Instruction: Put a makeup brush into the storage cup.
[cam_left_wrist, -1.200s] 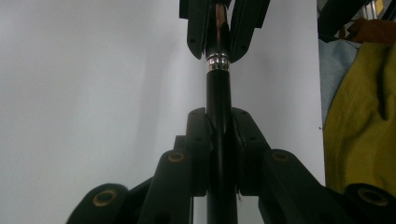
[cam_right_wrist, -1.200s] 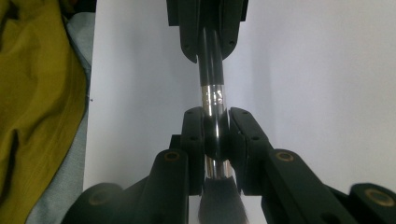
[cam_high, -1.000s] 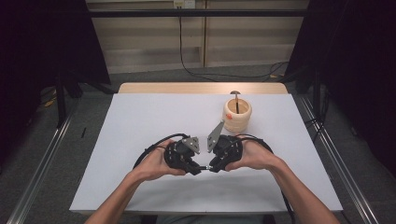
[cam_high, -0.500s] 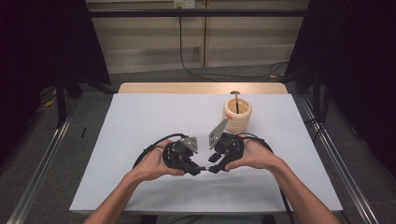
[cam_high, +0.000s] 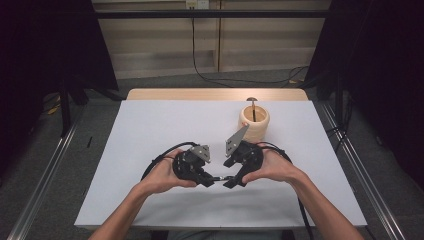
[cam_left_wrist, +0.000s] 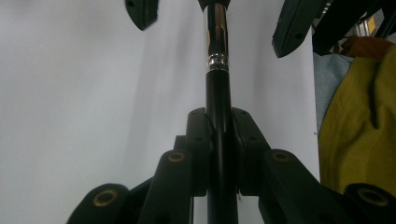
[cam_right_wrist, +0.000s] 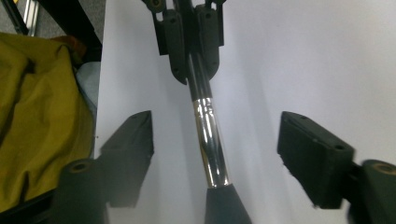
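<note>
While the left gripper (cam_left_wrist: 219, 140) pinches the pen's (cam_left_wrist: 217, 74) black end near the worktop's (cam_high: 150, 125) front edge, the right gripper's (cam_right_wrist: 224, 140) jaws have just been opening. They now stand spread clear of its chrome half, so the handover to the left looks done.

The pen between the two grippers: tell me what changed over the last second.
The right gripper has just been opening and has let go of the pen, which now lies free between its spread jaws. The left gripper stayed shut on the pen, both hands stayed put, and the wooden holder did not move.
</note>
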